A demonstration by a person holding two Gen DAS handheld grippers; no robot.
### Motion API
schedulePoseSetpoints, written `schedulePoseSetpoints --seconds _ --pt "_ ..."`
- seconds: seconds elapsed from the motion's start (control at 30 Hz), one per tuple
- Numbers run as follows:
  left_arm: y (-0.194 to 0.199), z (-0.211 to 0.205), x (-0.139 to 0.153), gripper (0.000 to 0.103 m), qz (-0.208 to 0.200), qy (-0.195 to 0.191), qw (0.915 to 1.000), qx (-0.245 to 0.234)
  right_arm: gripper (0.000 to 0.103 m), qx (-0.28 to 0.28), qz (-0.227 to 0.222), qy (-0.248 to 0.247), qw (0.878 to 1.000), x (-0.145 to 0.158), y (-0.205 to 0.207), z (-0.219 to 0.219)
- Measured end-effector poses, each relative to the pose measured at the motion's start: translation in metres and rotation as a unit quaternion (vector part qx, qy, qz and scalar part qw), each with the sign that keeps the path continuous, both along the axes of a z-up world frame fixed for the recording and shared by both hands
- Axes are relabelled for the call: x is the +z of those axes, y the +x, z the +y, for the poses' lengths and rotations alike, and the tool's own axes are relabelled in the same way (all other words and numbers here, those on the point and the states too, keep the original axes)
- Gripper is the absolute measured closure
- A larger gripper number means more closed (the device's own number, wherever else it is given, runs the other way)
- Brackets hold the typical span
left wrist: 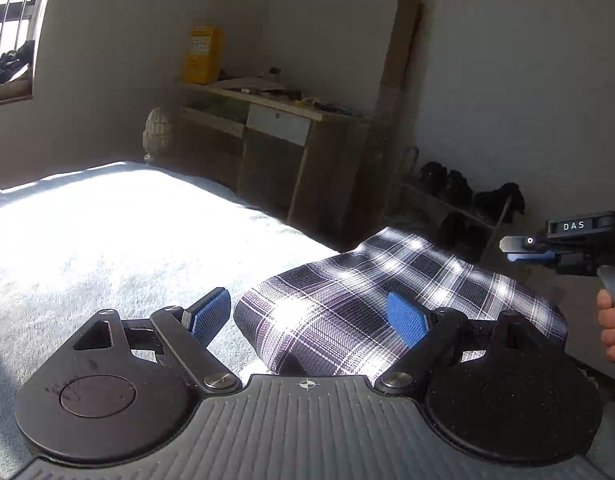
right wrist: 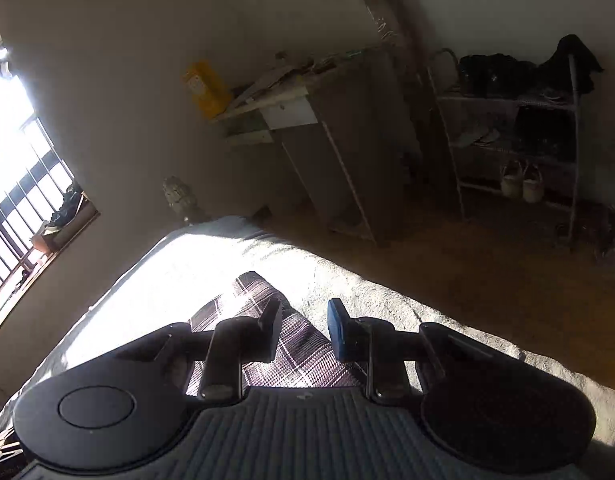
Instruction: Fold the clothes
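A folded black-and-white plaid garment (left wrist: 347, 280) lies near the right edge of a bed with a pale cover (left wrist: 107, 240). My left gripper (left wrist: 307, 312) hovers just over the garment's near part, jaws wide open, its blue pads (left wrist: 209, 316) clear of the cloth. At the right edge of the left wrist view a hand (left wrist: 613, 328) holds my right gripper (left wrist: 511, 250) beyond the garment's right side. In the right wrist view that right gripper (right wrist: 303, 316) has a narrow gap between its fingers, with nothing in it. The plaid garment (right wrist: 243, 296) lies below it on the bed (right wrist: 179, 272).
Beyond the bed, a wooden cabinet (left wrist: 291, 152) carries a yellow box (left wrist: 201, 56). A shoe rack (right wrist: 515, 140) stands by the wall at right. Brown floor (right wrist: 467, 272) runs along the bed's right edge. A barred window (left wrist: 11, 20) casts strong sunlight across the bed.
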State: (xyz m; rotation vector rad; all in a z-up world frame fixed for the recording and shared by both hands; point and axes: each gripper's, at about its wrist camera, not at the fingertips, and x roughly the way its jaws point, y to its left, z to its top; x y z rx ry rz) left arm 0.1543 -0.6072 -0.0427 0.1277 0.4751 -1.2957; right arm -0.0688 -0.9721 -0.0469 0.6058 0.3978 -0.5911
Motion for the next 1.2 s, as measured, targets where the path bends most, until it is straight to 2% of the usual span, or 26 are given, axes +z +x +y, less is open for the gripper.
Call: schedulePoseSetpoints --seconds 0.07,0.17,0.23,0.27,0.33,0.37,0.47,0.57,0.63,0.73,0.8,0.9,0.97,1.0,1.1,1.2 --pt "-0.03 0.009 0.005 0.012 -0.056 -0.004 0.9954 -0.077 0.076 0.047 -0.017 -0.037 0.998 0.008 -0.022 0.035" --pt "-0.073 0.005 -0.007 0.009 -0.128 0.046 0.9767 -0.166 0.076 0.108 -0.005 -0.084 0.991 0.001 -0.033 0.087" --pt "-0.086 0.003 -0.02 0.009 -0.16 0.076 0.9692 -0.171 0.075 0.138 0.04 -0.116 0.983 -0.015 -0.026 0.118" --pt "-0.085 0.007 -0.021 0.009 -0.157 0.073 0.9709 -0.165 0.075 0.147 0.073 -0.143 0.976 -0.023 -0.021 0.134" --pt "-0.079 0.018 -0.015 0.009 -0.136 0.068 0.9777 -0.145 0.075 0.143 0.135 -0.21 0.958 -0.034 -0.015 0.163" --pt "-0.075 0.026 -0.01 0.009 -0.131 0.065 0.9799 -0.136 0.075 0.141 0.146 -0.219 0.954 -0.036 -0.017 0.173" --pt "-0.074 0.058 0.003 0.007 -0.129 0.066 0.9814 -0.126 0.066 0.135 0.135 -0.178 0.965 -0.032 -0.038 0.19" --pt "-0.088 0.091 0.014 0.006 -0.114 0.078 0.983 -0.121 0.065 0.113 0.126 -0.127 0.977 -0.028 -0.063 0.205" --pt "-0.1 0.115 0.018 0.006 -0.084 0.085 0.9861 -0.115 0.063 0.102 0.119 -0.095 0.983 -0.024 -0.084 0.219" --pt "-0.119 0.156 0.021 0.002 -0.005 0.086 0.992 -0.092 0.054 0.094 0.119 -0.054 0.987 -0.022 -0.115 0.245" --pt "-0.132 0.18 0.023 0.001 0.038 0.088 0.9934 -0.063 0.053 0.085 0.131 -0.034 0.987 -0.022 -0.136 0.265" --pt "-0.152 0.209 0.024 0.0 0.081 0.091 0.9925 -0.013 0.046 0.061 0.148 0.003 0.987 -0.023 -0.164 0.288" --pt "-0.166 0.224 0.025 0.0 0.103 0.096 0.9898 0.021 0.034 0.045 0.158 0.026 0.986 -0.023 -0.182 0.303" --pt "-0.173 0.23 0.026 0.0 0.109 0.1 0.9883 0.035 0.034 0.039 0.163 0.033 0.985 -0.022 -0.19 0.311" --pt "-0.191 0.246 0.029 0.0 0.123 0.116 0.9831 0.071 0.03 0.027 0.177 0.014 0.984 -0.011 -0.209 0.334" --pt "-0.208 0.257 0.035 0.0 0.118 0.133 0.9788 0.102 0.013 0.018 0.18 -0.011 0.983 0.004 -0.226 0.356"
